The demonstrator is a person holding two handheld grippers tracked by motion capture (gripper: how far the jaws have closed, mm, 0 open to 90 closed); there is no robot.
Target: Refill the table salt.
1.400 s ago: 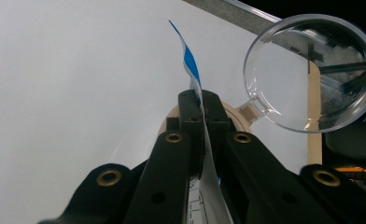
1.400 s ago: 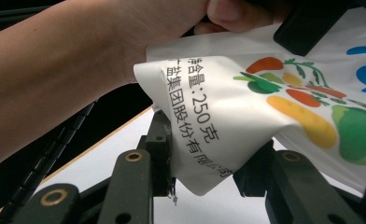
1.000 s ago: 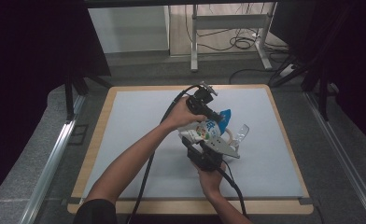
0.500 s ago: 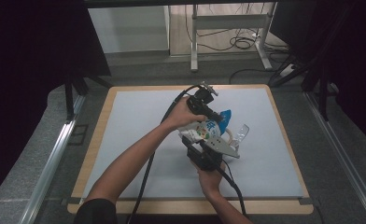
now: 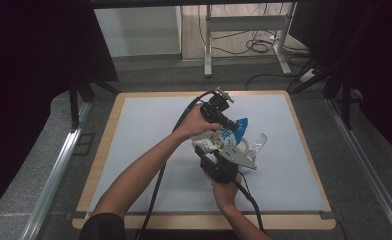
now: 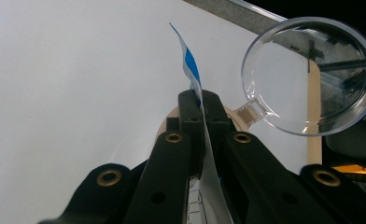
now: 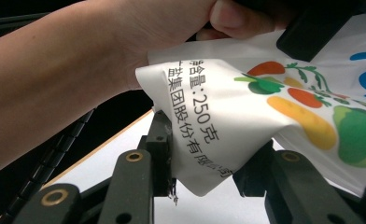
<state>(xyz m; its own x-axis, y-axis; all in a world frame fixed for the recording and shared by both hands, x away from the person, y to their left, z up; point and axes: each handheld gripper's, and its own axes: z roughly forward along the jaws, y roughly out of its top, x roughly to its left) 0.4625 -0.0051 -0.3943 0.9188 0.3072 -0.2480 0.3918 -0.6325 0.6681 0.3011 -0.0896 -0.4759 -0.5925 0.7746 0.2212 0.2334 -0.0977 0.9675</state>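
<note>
Your left forearm reaches diagonally across white table mat [image 5: 149, 130]; right hand [image 5: 225, 196] enters from near edge. White printed plastic pouch with blue top edge [image 5: 219, 137] hangs between both tools above mat. Left gripper [image 6: 201, 100] clamped tight on pouch's blue-white edge. Right gripper [image 7: 209, 154] part-closed, gripping pouch's lower corner. Clear round plastic cup [image 6: 309, 74] just beside.

Two arms reach in from the bottom over a white surface [image 5: 149, 130] with a wooden edge. The left gripper [image 5: 232, 125] and the right gripper [image 5: 223, 150] both hold a white bag [image 5: 215, 141] with colored pictures and a blue top. A clear round scoop [image 5: 256, 143] lies just beside the bag. Black cables trail back from each gripper.
</note>
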